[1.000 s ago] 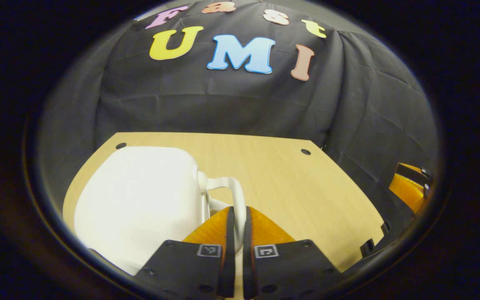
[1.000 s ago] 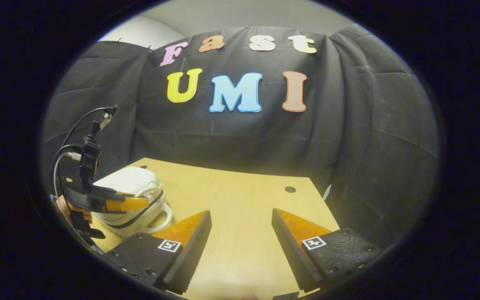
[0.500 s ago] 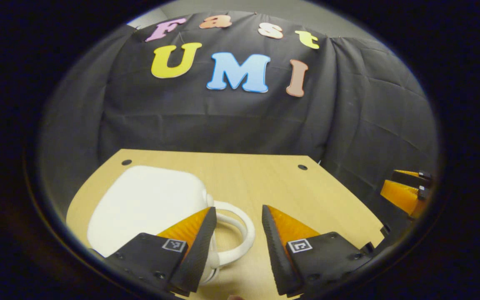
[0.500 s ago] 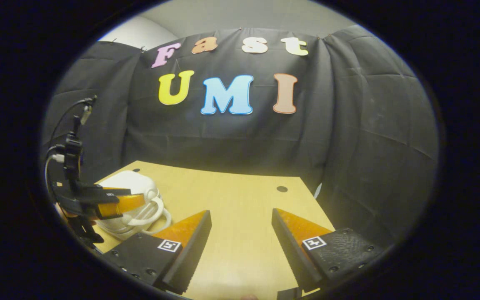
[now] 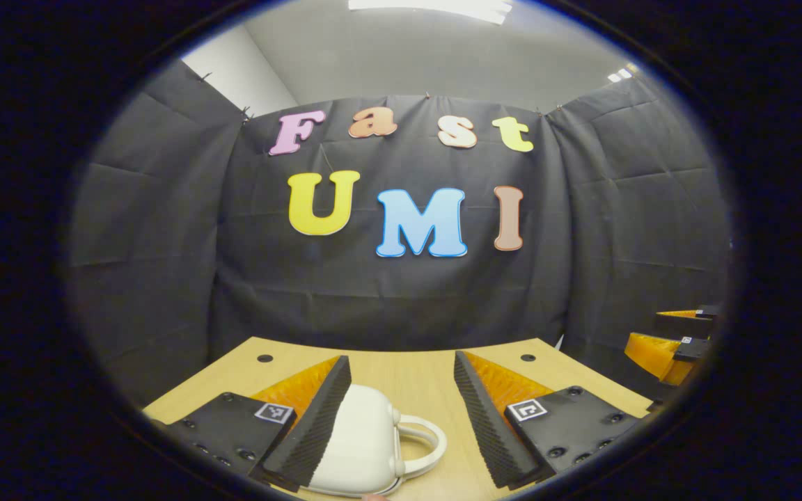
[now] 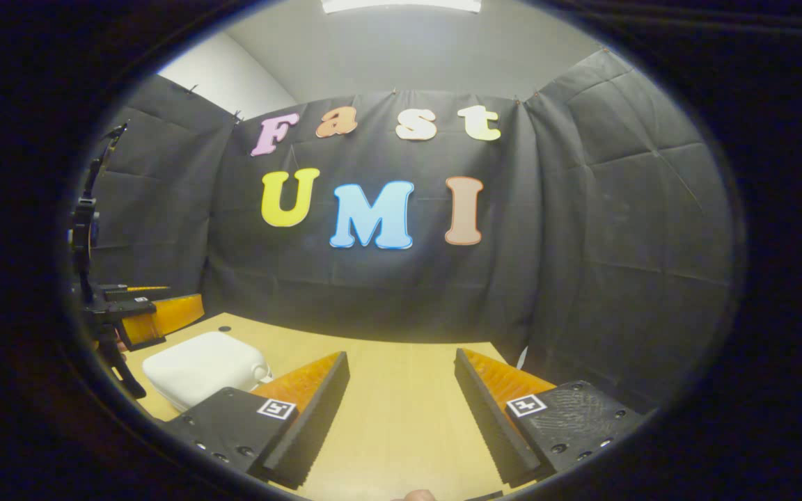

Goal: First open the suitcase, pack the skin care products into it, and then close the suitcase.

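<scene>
Our left gripper (image 5: 402, 417) fingers spread wide, holding nothing; small white hard-shell suitcase with looped handle (image 5: 366, 445) sits closed between them at 6 o'clock on the light wooden table (image 5: 401, 365), lid apparently down for good. Right gripper (image 6: 401, 410) also parted, empty, suitcase at its 9 o'clock.

Left gripper (image 5: 402, 410) fingers apart, right gripper (image 6: 401, 410) likewise

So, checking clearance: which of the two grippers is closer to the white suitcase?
The left gripper: the suitcase sits right by its open fingers. The right gripper is off to the side over bare table.
</scene>
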Tool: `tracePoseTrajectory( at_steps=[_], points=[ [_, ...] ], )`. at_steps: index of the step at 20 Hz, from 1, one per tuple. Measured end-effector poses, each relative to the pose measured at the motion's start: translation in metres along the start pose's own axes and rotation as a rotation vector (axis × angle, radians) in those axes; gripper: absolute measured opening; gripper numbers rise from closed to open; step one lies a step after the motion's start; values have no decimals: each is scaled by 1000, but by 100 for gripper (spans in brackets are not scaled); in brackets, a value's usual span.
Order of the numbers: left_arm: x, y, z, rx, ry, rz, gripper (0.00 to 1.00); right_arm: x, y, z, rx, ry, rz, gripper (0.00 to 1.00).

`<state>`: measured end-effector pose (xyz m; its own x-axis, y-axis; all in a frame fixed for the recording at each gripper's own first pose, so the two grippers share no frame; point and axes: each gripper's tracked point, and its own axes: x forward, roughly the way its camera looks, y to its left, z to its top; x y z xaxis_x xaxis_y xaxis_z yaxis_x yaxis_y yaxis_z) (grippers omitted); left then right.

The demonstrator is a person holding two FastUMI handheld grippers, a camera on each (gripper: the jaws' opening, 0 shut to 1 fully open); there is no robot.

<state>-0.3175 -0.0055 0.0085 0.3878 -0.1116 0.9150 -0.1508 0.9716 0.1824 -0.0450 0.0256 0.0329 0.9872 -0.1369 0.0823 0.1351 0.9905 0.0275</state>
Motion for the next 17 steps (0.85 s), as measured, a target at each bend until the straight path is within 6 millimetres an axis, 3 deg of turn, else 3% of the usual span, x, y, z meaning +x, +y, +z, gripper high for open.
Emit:
tracePoseTrajectory(
  at_steps=[4, 9, 14, 17],
  points=[
    [-14, -28, 5, 35, -26, 71, 96, -2, -26, 11, 11, -73, 46, 94],
    [-26, -86, 16, -16, -75, 198, 96, -13, -91, 2, 12, -95, 107, 94],
    [-31, -180, 13, -49, -124, 242, 96, -20, -174, -29, 55, -66, 144, 94],
    [-24, -261, -23, -59, -143, 196, 95, -17, -226, -69, 100, 0, 128, 94]
  ],
)
